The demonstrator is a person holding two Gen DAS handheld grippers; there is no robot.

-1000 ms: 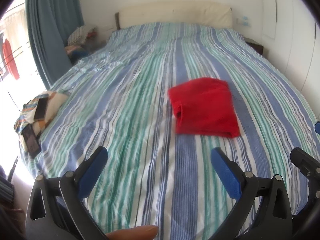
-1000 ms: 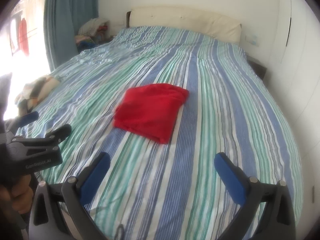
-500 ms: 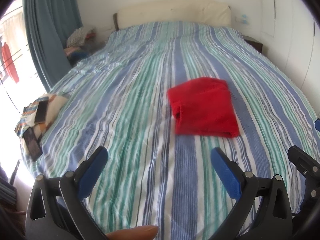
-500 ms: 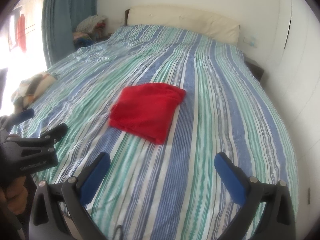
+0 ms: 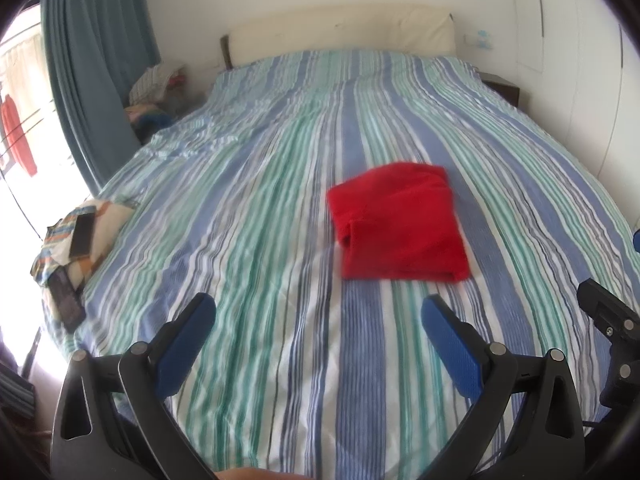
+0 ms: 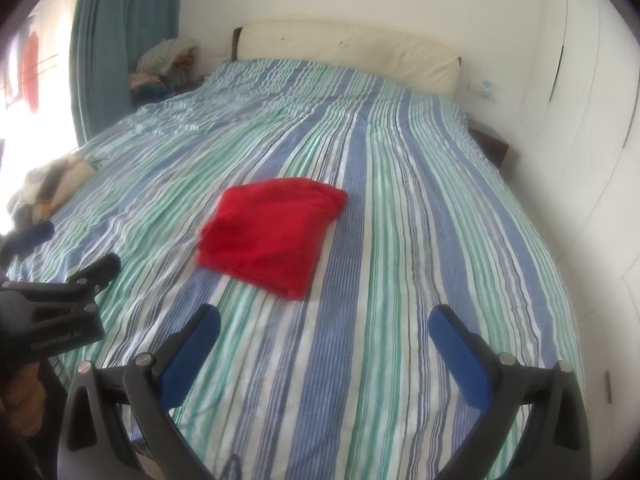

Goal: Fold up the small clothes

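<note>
A red garment (image 5: pixel 398 224) (image 6: pixel 270 232) lies folded into a rough square on the striped bed cover (image 5: pixel 248 208) (image 6: pixel 400 208), near the middle of the bed. My left gripper (image 5: pixel 318 312) hovers open over the near end of the bed, well short of the garment, with nothing between its blue pads (image 5: pixel 184 344). My right gripper (image 6: pixel 324 324) is open too, empty, and equally far back from the cloth. The left gripper's body (image 6: pixel 52 304) shows at the left edge of the right wrist view.
A cream headboard (image 5: pixel 340 32) and white wall close off the far end. Blue curtains (image 5: pixel 92 72) hang at the left by a bright window. A patterned cloth with two phones (image 5: pixel 72 248) lies off the bed's left side. A clothes pile (image 6: pixel 168 60) sits far left.
Both views have drifted slightly, with the red garment sliding a little down and left in the right wrist view. The garment itself lies as before and both grippers stay open.
</note>
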